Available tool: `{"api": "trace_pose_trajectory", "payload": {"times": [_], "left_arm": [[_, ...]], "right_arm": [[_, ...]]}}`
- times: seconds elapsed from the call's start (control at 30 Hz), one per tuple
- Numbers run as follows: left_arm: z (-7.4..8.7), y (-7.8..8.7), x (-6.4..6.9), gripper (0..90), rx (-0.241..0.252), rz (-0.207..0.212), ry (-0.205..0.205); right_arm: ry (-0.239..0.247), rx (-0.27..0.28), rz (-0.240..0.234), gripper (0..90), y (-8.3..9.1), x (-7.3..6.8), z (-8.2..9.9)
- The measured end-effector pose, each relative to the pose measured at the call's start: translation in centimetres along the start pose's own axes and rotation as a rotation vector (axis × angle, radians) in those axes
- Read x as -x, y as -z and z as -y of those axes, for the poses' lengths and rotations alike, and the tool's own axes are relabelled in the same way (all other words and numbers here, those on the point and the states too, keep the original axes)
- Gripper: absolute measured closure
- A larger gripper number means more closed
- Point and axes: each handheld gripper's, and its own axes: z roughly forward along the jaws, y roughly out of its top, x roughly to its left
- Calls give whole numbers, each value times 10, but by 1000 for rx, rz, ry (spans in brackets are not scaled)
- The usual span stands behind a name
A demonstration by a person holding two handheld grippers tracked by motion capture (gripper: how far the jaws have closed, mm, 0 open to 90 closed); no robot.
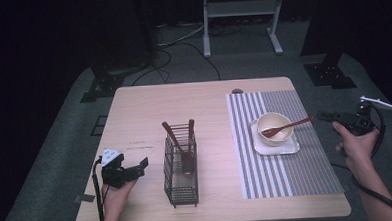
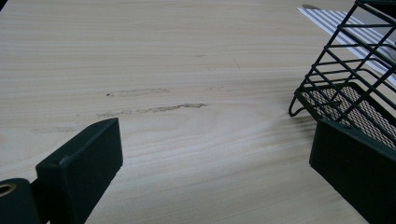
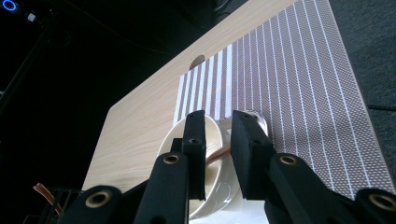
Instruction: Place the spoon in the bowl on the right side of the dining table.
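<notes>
One wooden spoon (image 1: 288, 126) lies across the bowl (image 1: 274, 127) on the striped mat (image 1: 306, 170) | two more wait in the wire caddy (image 1: 180, 167) | right hand-held gripper (image 3: 218, 140) slightly parted, empty (handle tip just beyond) | left hand-held gripper (image 1: 136, 168) spread, idle on table (image 1: 134, 113).

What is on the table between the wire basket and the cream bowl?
In the high view, bare wood and the striped placemat lie between the wire basket and the cream bowl, which sits on a white plate.

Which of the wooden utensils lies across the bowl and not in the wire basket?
The wooden spoon on the right, resting across the cream bowl on the striped placemat. The two other utensils stand upright in the black wire basket.
</notes>
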Motion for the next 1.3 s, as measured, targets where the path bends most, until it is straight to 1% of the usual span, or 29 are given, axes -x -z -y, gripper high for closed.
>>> {"api": "trace_pose_trajectory", "payload": {"times": [0.13, 0.4, 0.6, 0.67, 0.8, 1.03, 1.13, 1.23, 1.3], "left_arm": [[0, 0, 0, 18, 0, 0, 0], [0, 0, 0, 18, 0, 1, 2], [-1, -1, 0, 18, 0, -1, 2], [-1, -1, 0, 18, -1, -2, 1], [-1, -1, 0, 17, -1, -2, 0], [-1, -1, -1, 18, -1, -2, -1], [0, -2, 0, 18, -8, 4, -6], [-2, -1, 1, 18, 3, 5, -6], [-1, -1, 1, 18, 1, 6, -4]], "right_arm": [[-3, -6, 1, 751, 1, 2, 1], [6, -23, 5, 750, -1, 2, 4], [11, -45, 5, 728, -2, 3, 8], [10, -59, -1, 704, -3, 3, 10], [25, -79, -3, 661, -5, 1, 13], [39, -100, -16, 576, -12, -1, 19], [47, -118, -14, 555, -16, -2, 24], [53, -119, -15, 544, -17, -2, 28], [57, -124, -11, 531, -18, -2, 30]]}}
